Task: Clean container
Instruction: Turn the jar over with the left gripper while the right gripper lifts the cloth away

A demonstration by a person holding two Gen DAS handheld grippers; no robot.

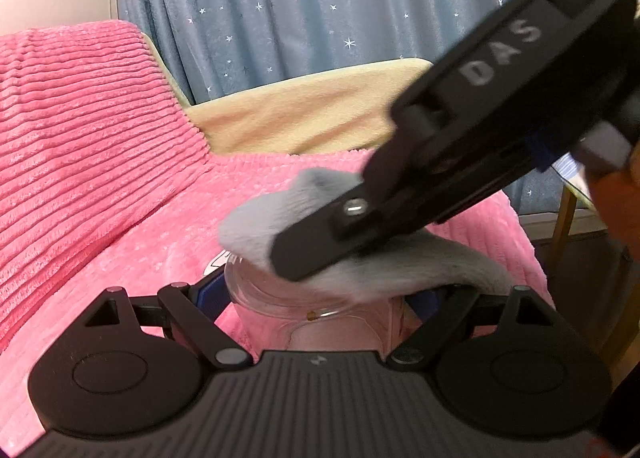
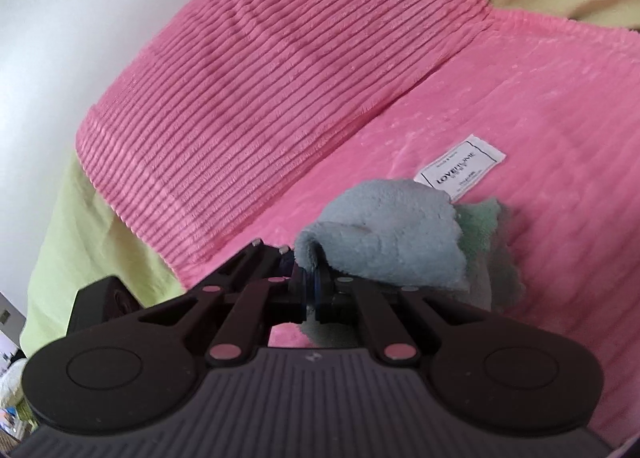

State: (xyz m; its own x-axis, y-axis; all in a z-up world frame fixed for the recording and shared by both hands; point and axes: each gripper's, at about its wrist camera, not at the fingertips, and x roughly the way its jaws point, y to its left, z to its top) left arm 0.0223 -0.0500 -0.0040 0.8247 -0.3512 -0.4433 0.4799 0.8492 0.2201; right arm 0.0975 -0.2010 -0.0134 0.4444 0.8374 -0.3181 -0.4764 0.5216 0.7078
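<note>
**Tools on jar and cloth**

Left tool (image 1: 316, 298) grips my clear jar (image 1: 304, 306) at its sides, mouth pointing away from me, over the pink blanket (image 1: 100, 138). My right tool (image 2: 314, 290), lettered "DAS", slants down from the upper right, pinched tight on a grey cloth (image 1: 260, 226) pressed over the jar's mouth. A white tag (image 2: 460, 166) on the blanket reads "LOVE".

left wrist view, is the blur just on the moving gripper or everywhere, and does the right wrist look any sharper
Left wrist view: cloth and right gripper smeared by motion, clear container soft, curtain sharper. Right wrist view: cloth fuzzy-edged, white label print partly readable, fisheye bending at edges.
</note>
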